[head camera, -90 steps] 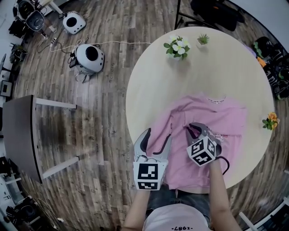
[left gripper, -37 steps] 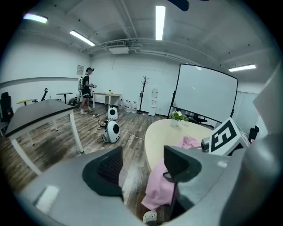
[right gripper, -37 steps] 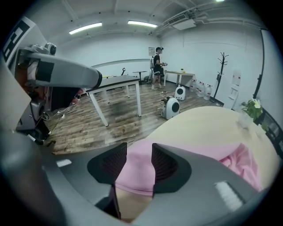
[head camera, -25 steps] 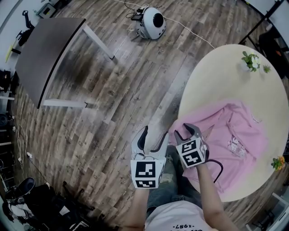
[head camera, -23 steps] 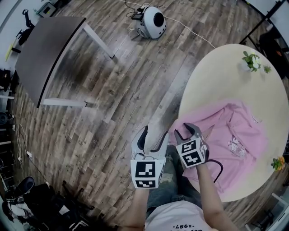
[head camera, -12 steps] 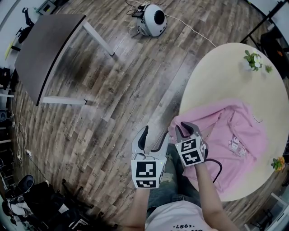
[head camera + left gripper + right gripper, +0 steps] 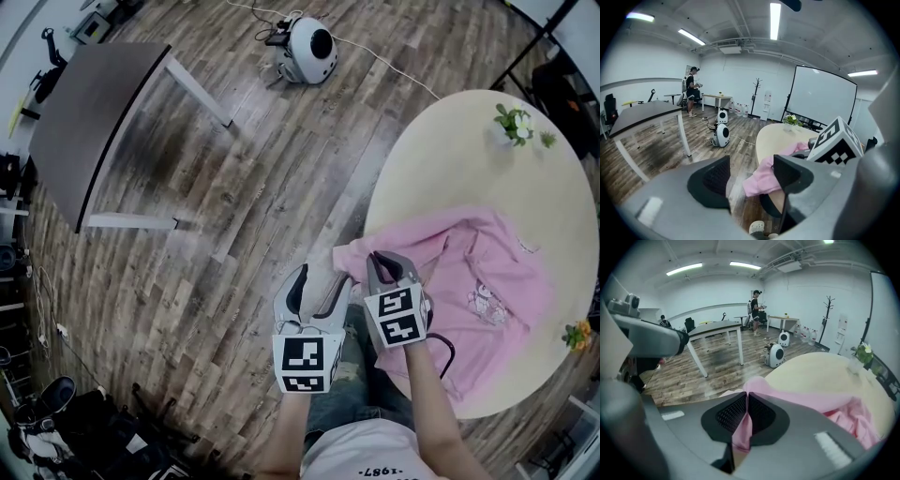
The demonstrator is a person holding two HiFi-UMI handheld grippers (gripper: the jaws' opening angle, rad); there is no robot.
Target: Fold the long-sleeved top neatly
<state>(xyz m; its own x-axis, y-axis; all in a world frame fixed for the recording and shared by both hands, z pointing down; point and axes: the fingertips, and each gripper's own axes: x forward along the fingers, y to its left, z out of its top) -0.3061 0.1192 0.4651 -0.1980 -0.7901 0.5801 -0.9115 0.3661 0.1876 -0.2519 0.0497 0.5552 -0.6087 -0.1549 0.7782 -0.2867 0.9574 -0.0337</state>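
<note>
In the head view, a pink long-sleeved top (image 7: 487,281) is seen spread over the lower part of a round cream surface (image 7: 450,178) at the right of the frame. One sleeve (image 7: 349,253) is drawn out past the surface's left edge, above the wooden floor (image 7: 234,234). Its end is pinched by the right gripper (image 7: 386,265), at lower centre. The left gripper (image 7: 319,286) is held just to the left of it, jaws apart. A dark table (image 7: 94,122) stands at upper left, a white round device (image 7: 309,42) at top centre, and a small flowering plant (image 7: 514,122) at the surface's far edge.

In the left gripper view, the jaws are shown wide open. The pink sleeve end is seen through the gap between them; it cannot be told whether it lies between the jaws or beyond them, and no pad touches it. The right gripper's marker cube (image 7: 834,143) appears at the right.

In the right gripper view, the jaws are closed on a fold of pink cloth, which is pressed between the ribbed pads. From there the sleeve is stretched back to the right, toward the rest of the top on the surface.
</note>
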